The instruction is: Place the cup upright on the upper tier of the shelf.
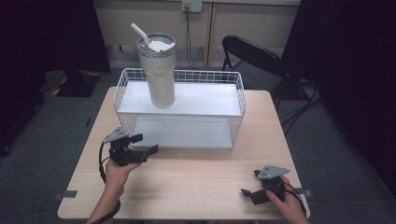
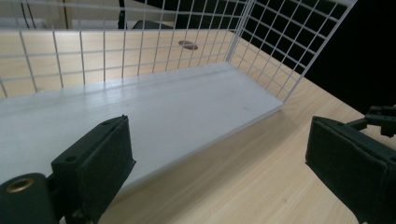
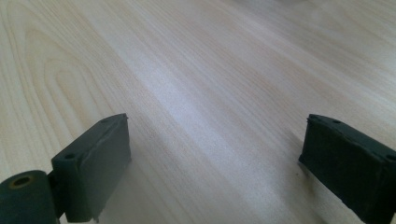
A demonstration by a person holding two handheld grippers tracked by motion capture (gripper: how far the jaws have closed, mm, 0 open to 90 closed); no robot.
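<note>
Standing upright on the upper shelf of the wire rack (image 1: pixel 236 100) is the lidded cup (image 1: pixel 158 70), untouched. Left tool (image 1: pixel 140 144) faces the lower shelf, jaws spread, likely readying a reach. Right tool (image 1: pixel 250 183) rests low over the worktop (image 1: pixel 196 182), jaws spread, empty.

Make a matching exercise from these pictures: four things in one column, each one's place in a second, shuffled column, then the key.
Things:
1. cup
2. left tool
3. right tool
4. chair

Places:
A. beyond the table's far edge
B. near the table's front right corner
C. on the rack's top shelf
D. in front of the rack's lower shelf

Pairs: 1-C, 2-D, 3-B, 4-A
</note>
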